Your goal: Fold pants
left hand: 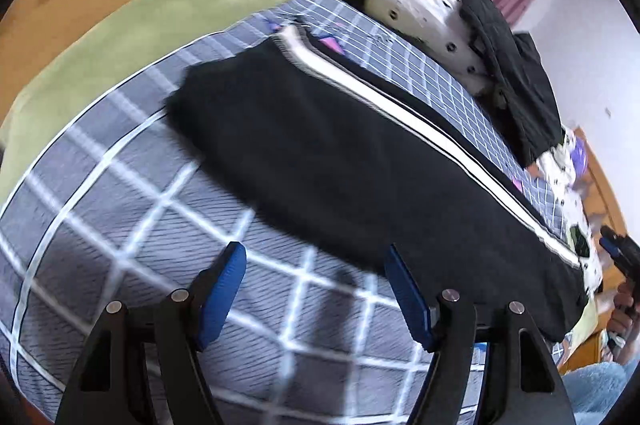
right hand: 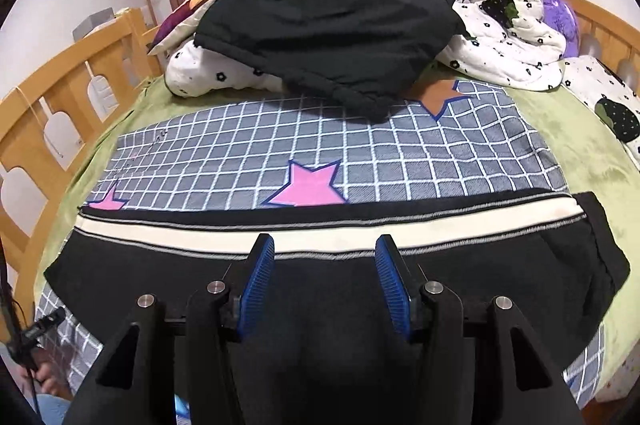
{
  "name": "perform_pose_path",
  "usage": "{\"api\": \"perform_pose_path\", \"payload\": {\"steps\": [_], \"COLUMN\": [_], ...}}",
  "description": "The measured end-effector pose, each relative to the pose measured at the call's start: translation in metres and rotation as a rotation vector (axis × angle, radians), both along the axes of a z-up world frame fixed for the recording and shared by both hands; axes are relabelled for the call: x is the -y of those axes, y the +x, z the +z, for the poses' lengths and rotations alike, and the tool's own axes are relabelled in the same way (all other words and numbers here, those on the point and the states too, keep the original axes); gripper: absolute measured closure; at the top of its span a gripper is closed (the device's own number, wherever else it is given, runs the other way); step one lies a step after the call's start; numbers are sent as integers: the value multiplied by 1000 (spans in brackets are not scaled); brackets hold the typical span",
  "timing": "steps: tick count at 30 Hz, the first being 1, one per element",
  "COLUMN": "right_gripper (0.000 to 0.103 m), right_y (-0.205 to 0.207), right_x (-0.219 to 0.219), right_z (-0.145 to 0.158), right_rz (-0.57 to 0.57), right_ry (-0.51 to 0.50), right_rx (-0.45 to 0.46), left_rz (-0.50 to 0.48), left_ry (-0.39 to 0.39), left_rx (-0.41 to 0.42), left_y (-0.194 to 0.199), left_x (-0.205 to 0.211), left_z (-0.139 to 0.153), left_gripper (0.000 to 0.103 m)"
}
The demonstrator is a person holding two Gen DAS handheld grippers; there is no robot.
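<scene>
- The pants (right hand: 328, 289) lie flat along the near side of the bed (right hand: 44, 113), black with a white side stripe (right hand: 280, 231), stretched lengthwise on the checked sheet (right hand: 360, 153); they look laid leg over leg already, so the lengthwise fold seems done and the end-to-end fold is what's left, by my reckoning.
- Left gripper (left hand: 316, 293) hangs over the sheet just beside the near edge of the pants (left hand: 340, 161), blue pads well apart, nothing between them.
- Right gripper (right hand: 326, 277) sits above the middle of the cloth, pads parted about halfway and empty.
- To do this well, I'd say each gripper should go to one end's corners rather than the middle, pinching both layers together so the legs don't slide apart.
- Lift low and carry that end straight along the stripe; the stripe makes a handy line for keeping the fold square.
- Watch the far side: a dark jacket (right hand: 332, 37) and a spotted quilt (right hand: 508, 53) are heaped beyond the sheet, well apart from the pants, so keep the cloth on the near side.
- The green blanket (left hand: 132, 29) under the sheet could bunch if dragged.
</scene>
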State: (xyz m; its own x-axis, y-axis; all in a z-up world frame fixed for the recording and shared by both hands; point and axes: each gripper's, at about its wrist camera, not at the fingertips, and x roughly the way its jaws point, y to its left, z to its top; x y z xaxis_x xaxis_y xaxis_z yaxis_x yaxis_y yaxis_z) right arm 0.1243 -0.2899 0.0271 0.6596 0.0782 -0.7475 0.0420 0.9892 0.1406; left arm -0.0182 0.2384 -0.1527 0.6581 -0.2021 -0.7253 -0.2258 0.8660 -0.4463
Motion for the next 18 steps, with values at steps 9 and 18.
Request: {"api": "perform_pose_path", "payload": {"steps": [9, 18], "right_gripper": [51, 46], "right_y": [-25, -55], "right_x": [-15, -30], "right_z": [29, 77], "right_rz": [-49, -44], "right_ry": [28, -72], "right_rx": [-7, 70], "left_rz": [101, 190], "left_ry": [-27, -26], "left_rx": [29, 17], "left_y": [13, 56], "left_x": [-34, -52], "left_z": [-6, -6], "left_gripper": [35, 37]}}
